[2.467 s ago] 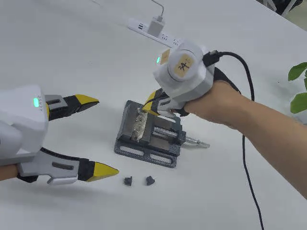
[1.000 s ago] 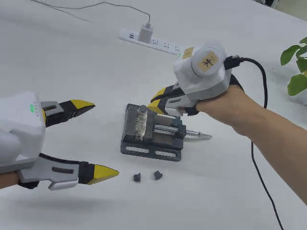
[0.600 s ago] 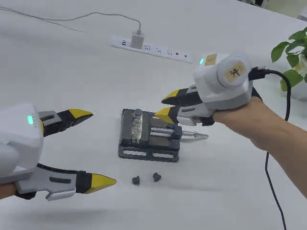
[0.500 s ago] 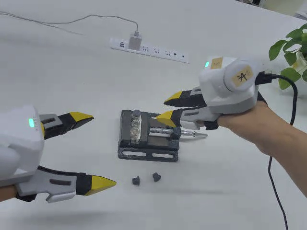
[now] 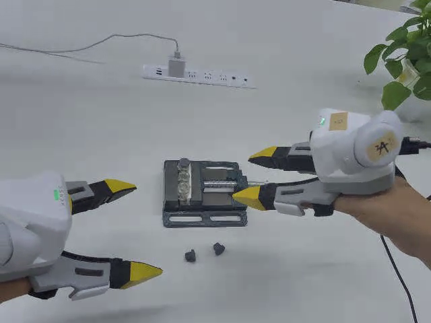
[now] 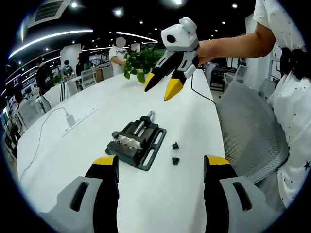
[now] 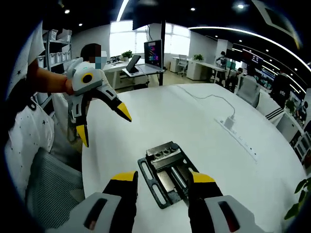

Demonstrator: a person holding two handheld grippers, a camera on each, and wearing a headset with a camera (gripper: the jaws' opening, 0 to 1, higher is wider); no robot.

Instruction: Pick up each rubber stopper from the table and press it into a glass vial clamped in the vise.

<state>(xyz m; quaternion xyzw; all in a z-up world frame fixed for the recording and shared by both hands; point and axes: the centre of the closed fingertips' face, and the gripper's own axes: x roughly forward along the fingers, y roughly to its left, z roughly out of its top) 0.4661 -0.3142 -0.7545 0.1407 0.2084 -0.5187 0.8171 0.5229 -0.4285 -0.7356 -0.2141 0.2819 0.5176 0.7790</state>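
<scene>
Two loose stoppers (image 5: 190, 255) (one vise (image 5: 202, 195))

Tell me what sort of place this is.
Probably an open-plan office or lab: desks and a monitor in the background, and a big white table with a vise and a power strip.

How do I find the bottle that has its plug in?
Find the dark vise on the white table. Glass vials sit clamped in it in a row. Yours is the end vial nearest the power strip, the only one with a dark stopper.
</scene>
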